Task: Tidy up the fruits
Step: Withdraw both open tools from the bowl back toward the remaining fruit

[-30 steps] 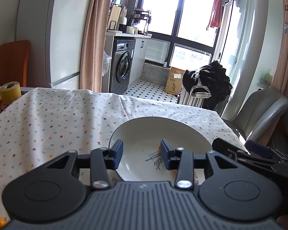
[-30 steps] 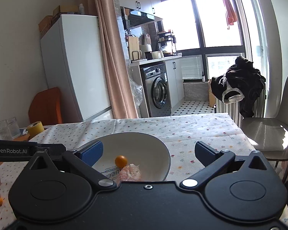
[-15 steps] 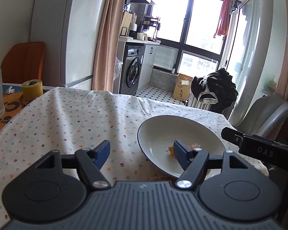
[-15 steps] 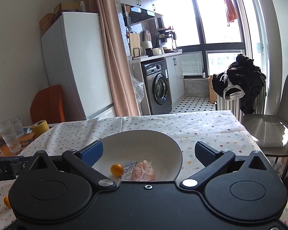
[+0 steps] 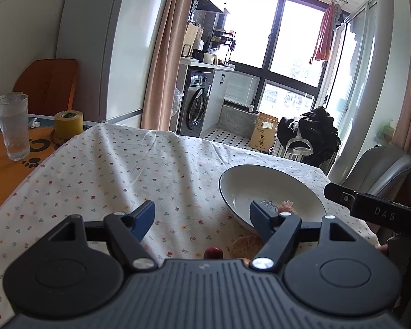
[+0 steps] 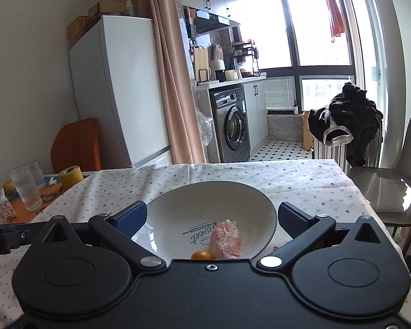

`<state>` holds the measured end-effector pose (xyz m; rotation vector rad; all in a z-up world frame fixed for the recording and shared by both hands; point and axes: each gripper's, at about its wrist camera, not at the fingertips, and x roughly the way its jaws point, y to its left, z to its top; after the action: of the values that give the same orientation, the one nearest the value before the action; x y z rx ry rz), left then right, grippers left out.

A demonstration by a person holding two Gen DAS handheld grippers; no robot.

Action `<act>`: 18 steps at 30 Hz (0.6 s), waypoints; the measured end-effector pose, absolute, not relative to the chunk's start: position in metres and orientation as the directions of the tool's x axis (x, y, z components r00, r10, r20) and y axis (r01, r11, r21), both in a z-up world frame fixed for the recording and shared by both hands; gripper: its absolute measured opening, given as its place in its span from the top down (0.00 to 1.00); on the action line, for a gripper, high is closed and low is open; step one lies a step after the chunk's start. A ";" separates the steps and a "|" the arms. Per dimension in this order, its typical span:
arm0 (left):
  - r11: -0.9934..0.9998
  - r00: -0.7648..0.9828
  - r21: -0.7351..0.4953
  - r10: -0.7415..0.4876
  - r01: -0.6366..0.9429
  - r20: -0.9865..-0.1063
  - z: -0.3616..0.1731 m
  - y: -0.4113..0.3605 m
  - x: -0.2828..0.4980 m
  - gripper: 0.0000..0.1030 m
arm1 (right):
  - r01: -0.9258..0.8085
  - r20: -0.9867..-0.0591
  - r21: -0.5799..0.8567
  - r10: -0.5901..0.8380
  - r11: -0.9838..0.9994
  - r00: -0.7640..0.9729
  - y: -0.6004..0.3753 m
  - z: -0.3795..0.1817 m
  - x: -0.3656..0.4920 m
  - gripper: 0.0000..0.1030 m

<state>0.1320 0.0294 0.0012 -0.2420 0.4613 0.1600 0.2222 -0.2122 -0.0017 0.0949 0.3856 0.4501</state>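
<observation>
Home kitchen-diner, fridge (image 6: pixel 117 87), washing machine (image 6: pixel 234 124) (under counter), clothed table (image 5: pixel 139 170)

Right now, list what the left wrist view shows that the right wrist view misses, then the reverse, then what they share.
Only the left wrist view shows a small red fruit and a peeled orange piece lying on the tablecloth just short of the bowl, between the open left gripper fingers.

Only the right wrist view shows the small orange fruit inside the bowl, beside the peeled segment, under the open right gripper.

Both show the bowl, the peeled segment, the drinking glass and the yellow tape roll.
</observation>
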 end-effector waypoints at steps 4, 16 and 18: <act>0.960 0.881 -0.187 0.099 -0.206 -0.464 0.001 0.036 0.120 0.27 | -0.434 -0.336 0.160 0.462 0.887 0.820 -0.206 0.002 0.211 0.00; 0.956 0.864 -0.186 0.108 -0.225 -0.492 -0.001 0.055 0.089 0.14 | -0.504 -0.332 0.172 0.531 0.846 0.779 -0.193 0.009 0.182 0.00; 0.957 0.865 -0.192 0.098 -0.218 -0.492 -0.001 0.057 0.084 0.12 | -0.514 -0.327 0.164 0.538 0.842 0.777 -0.191 0.010 0.177 0.00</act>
<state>0.0843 0.0568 -0.0012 -0.2459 0.5001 0.1672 0.1768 -0.1912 0.0098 0.0672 0.3739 0.5692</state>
